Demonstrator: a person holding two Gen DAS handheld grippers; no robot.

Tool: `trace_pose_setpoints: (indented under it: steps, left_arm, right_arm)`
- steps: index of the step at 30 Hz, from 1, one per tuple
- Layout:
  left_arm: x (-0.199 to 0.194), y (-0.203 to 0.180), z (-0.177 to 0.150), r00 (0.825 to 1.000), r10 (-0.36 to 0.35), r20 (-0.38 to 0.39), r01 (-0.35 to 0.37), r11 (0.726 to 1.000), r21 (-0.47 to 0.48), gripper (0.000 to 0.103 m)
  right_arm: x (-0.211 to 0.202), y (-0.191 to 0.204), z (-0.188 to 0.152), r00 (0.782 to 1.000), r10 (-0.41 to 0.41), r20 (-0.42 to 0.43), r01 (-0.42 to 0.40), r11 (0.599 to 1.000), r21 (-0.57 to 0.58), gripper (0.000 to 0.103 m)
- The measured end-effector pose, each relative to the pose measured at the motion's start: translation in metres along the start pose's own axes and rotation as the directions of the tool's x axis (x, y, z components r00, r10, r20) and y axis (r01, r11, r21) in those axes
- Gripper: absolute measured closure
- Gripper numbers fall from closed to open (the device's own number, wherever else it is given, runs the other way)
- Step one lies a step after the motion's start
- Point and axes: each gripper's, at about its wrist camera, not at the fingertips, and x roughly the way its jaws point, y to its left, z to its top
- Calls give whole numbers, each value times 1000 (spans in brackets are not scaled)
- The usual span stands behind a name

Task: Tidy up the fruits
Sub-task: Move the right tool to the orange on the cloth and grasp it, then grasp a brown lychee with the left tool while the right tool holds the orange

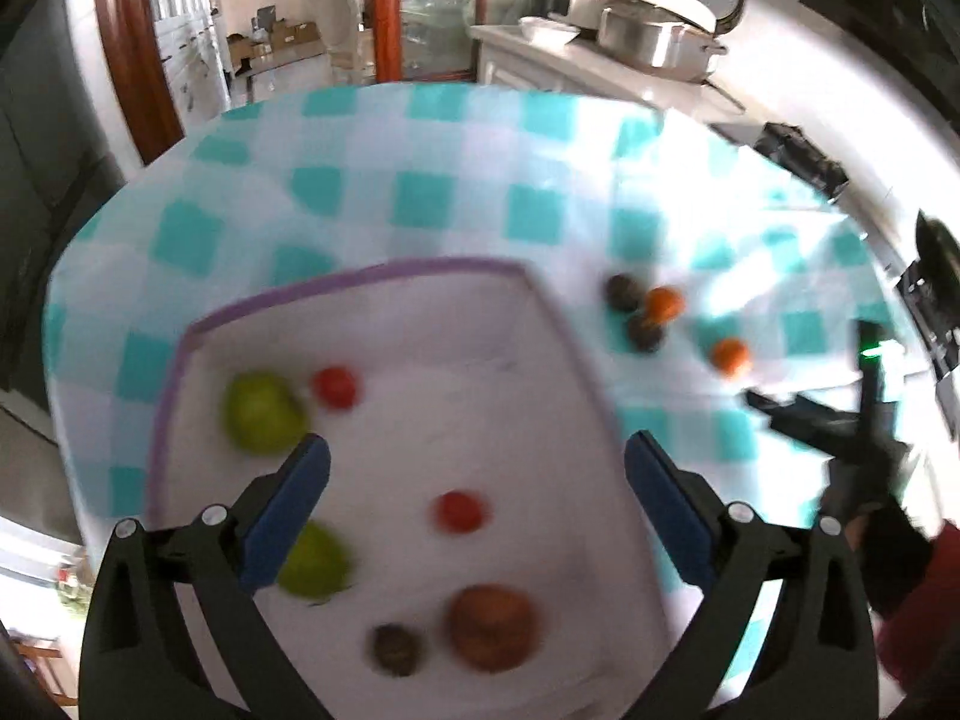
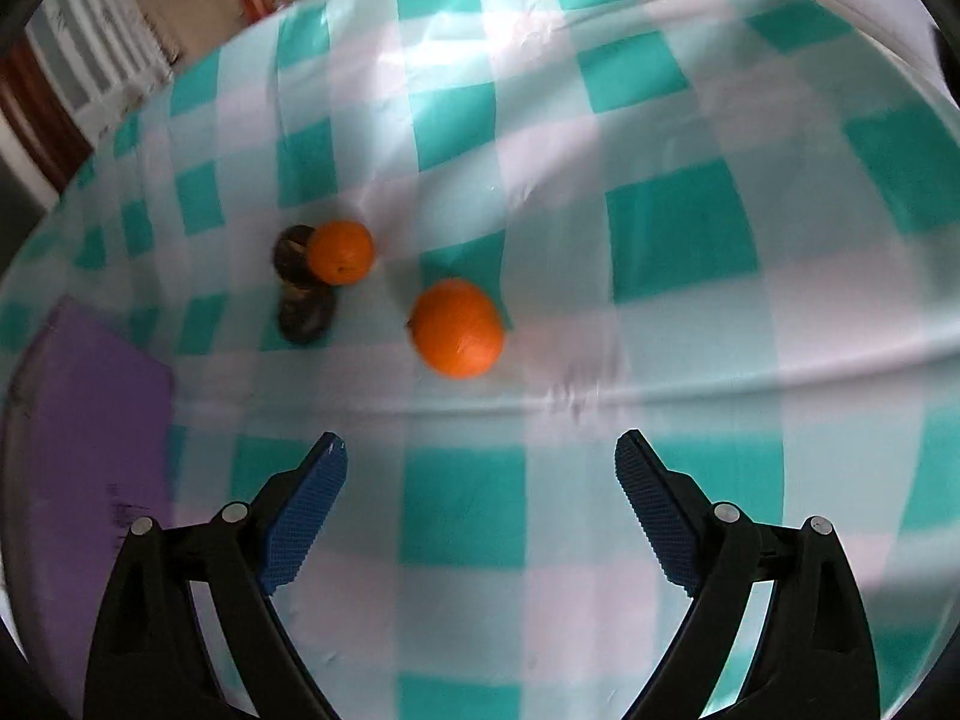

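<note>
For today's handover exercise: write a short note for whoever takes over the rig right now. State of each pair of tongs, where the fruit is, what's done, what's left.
Left tongs: open, empty, above the purple-rimmed tray.
Right tongs: open, empty, over the checked cloth, near the closer orange.
Done: two green fruits, two small red ones, one brown and one dark fruit lie in the tray.
Left: closer orange, farther orange and two dark fruits beside it are on the cloth, outside the tray.

Inside the purple-rimmed white tray [image 1: 180, 360], lower centre of the left wrist view: two round green fruits [image 1: 264, 414], two small red fruits [image 1: 336, 387], one large brown fruit [image 1: 492, 627], one small dark fruit [image 1: 393, 648]. On the teal-and-white checked cloth [image 2: 678, 240], centre left of the right wrist view: two round orange fruits [image 2: 459, 327], two dark round fruits [image 2: 306, 315].
</note>
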Motion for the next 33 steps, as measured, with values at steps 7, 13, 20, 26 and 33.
trace_pose_setpoints:
  steps: [7, 13, 20, 26, 33]
  left_arm:
    - [13, -73, 17, 999, -25, -40, 29, 993, 113, 4]
    - [28, -98, 13, 995, -30, -92, 43, 988, 151, 4]
    - [65, -133, 21, 986, -38, -163, 68, 980, 185, 4]
    - [118, -153, 37, 974, -15, -224, 51, 987, 155, 4]
    - [199, -161, 55, 968, 48, -245, -16, 991, 132, 5]
  right_arm:
    - [40, 20, 29, 999, 25, -31, -29, 992, -124, 16]
    - [53, 21, 28, 999, 29, -39, -35, 985, -172, 26]
    - [54, 10, 31, 1000, 19, 11, -16, 982, -190, 63]
    - [33, -15, 17, 997, 67, 36, -63, 993, -102, 63]
    - [16, -41, -6, 997, 79, 16, -77, 992, -102, 63]
